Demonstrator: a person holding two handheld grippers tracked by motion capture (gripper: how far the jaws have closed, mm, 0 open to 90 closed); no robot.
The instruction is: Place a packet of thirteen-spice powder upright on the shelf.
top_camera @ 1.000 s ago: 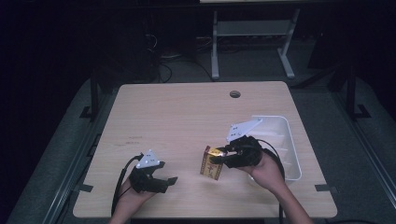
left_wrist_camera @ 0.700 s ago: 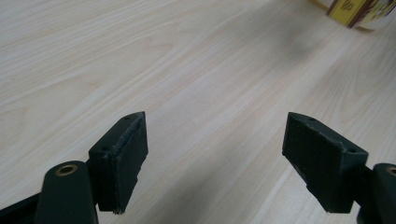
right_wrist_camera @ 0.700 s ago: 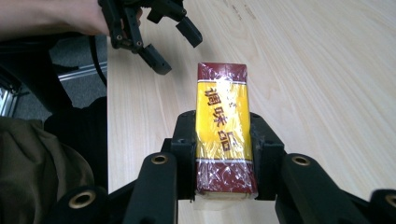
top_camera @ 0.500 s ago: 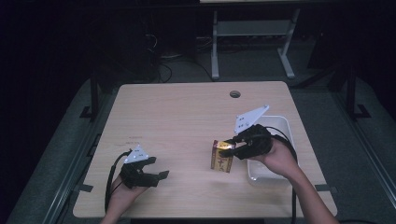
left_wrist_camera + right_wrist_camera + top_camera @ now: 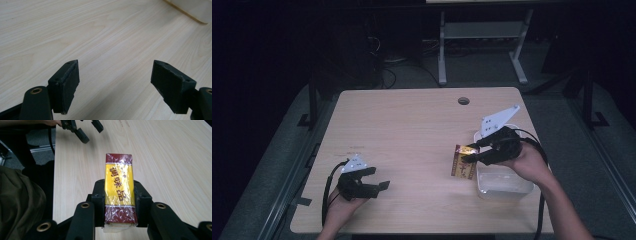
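The right tongs hold a yellow and red box wrapped in clear film, with one jaw pressing on each long side. In the high view the box is near the right edge of the surface, just beside the white tray that sits at the front right corner. I cannot tell if the box touches the tray wall.

The step seems to be bringing the box to the tray. To do it well, keep the grip firm, because the film looks slippery, and lift the box clear above the tray rim before moving it across. Lower it flat, then release.

The left tongs are wide apart and hold nothing, near the front left corner.
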